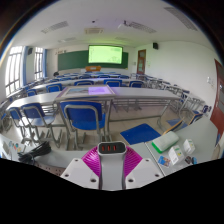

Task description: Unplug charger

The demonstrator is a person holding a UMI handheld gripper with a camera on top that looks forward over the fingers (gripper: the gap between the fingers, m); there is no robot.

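Gripper view: the gripper (112, 163) is held level and raised above the near tabletop (150, 150), looking forward across a classroom. Its two white fingers (83, 171) rise from below, and the jaws are clenched on the charger (112, 148), a small white block with a dark face turned toward the camera, a short red mark showing on that face. The magenta pads (97, 158) press against the charger from both sides, so it sits squeezed between the fingertips, lifted clear of the tabletop. No hand or sleeve of the person shows.

Just right of the fingers a blue book (141, 133) lies flat on the tabletop, and beyond it, further right, a white box (168, 145) with a green edge lies among loose white items. To the left of the fingers a tangle of dark cables (30, 150) rests on another desk.

Beyond the charger stand rows of desks with blue chairs (86, 117). On the far wall a green projector screen (105, 54) glows beside a dark chalkboard (70, 59). No writing can be read anywhere.
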